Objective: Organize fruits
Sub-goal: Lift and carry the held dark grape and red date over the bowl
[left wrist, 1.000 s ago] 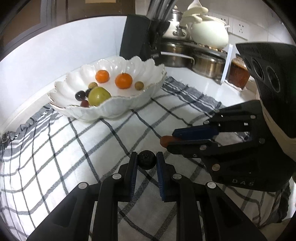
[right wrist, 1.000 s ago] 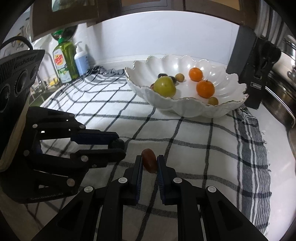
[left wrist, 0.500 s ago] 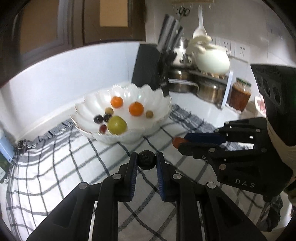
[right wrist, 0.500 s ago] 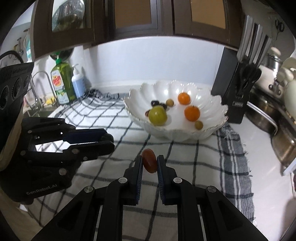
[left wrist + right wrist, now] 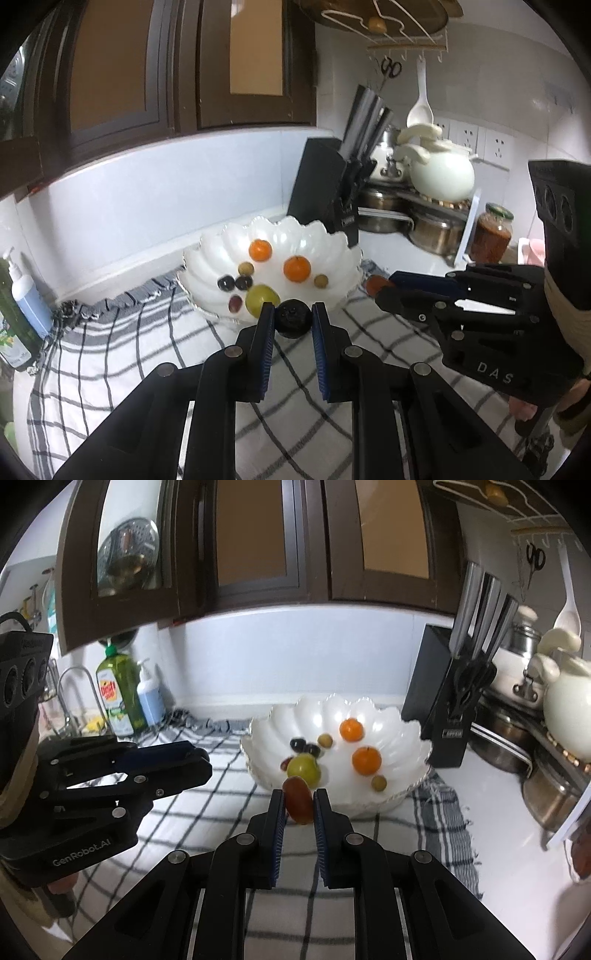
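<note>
- The left gripper (image 5: 293, 320) is closed tight on a small dark round fruit (image 5: 294, 322). The blue pads (image 5: 266, 350) press on both sides of it.
- The right gripper (image 5: 298, 800) is closed tight on a little red oval fruit (image 5: 297, 799). It sticks up between the two fingers.
- Both grippers are up in the air above the checked cloth (image 5: 192, 812). They are side by side, a little apart.
- A white bowl (image 5: 332, 240) with a wavy edge sits on the cloth, just past the held fruits.
- In the bowl are two orange fruits (image 5: 296, 268), a green fruit (image 5: 261, 297), two dark fruits (image 5: 234, 283), a small red one (image 5: 235, 303) and two small tan ones (image 5: 320, 280).
- A black knife block (image 5: 443, 701) stands beside the bowl, on the right.
- A green soap bottle (image 5: 117, 696) and a blue pump bottle (image 5: 149, 701) stand at the back left by the tap.
- Shiny pots (image 5: 432, 230) and a white pot (image 5: 441, 175) are in the far corner.
</note>
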{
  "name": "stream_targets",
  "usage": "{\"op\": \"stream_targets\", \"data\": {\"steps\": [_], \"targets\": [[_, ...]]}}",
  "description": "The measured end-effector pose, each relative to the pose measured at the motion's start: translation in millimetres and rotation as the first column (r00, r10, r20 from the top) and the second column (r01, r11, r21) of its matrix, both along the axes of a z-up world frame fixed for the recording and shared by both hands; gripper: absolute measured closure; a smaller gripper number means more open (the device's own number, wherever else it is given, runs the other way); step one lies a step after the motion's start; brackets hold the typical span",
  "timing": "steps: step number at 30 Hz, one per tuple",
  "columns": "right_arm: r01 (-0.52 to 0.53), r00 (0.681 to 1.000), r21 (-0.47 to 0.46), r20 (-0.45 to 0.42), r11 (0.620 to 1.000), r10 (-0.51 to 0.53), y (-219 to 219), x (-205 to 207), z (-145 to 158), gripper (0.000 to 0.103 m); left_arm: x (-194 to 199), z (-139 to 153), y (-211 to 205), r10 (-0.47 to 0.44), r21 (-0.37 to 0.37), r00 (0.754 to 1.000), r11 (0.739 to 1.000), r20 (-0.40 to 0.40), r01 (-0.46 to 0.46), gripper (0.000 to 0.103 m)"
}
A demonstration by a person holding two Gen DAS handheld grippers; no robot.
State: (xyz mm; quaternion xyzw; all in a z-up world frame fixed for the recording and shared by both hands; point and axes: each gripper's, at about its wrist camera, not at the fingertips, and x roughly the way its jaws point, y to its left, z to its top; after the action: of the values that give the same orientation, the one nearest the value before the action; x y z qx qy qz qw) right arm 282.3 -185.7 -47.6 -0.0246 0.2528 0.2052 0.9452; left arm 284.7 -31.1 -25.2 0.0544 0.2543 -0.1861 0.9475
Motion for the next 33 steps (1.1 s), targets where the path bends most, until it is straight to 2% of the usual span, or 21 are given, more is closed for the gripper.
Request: {"op": "stream_targets", "data": {"steps": [12,27,33], "targets": [[0.088,0.994,0.018,0.064,0.996,-0.089,-6.7,28.5,22.9,0.086,32.5,25.9,-2.9,0.044,-0.013,0.997,0.999,0.056,-0.044,0.082],[0.139,0.987,-0.016,0.079,0.990,-0.137,-10.2,84.5,30.0,0.086,95.7,30.5,-12.2,0.055,-0.024,0.998,0.998,0.008,-0.055,0.082],[0.157,0.986,-0.017,0.053,0.987,-0.156,-12.1,111.3,28.3,0.086,123.7,28.4,-18.1,0.052,-0.031,0.998,0.998,-0.032,-0.053,0.082]]}}
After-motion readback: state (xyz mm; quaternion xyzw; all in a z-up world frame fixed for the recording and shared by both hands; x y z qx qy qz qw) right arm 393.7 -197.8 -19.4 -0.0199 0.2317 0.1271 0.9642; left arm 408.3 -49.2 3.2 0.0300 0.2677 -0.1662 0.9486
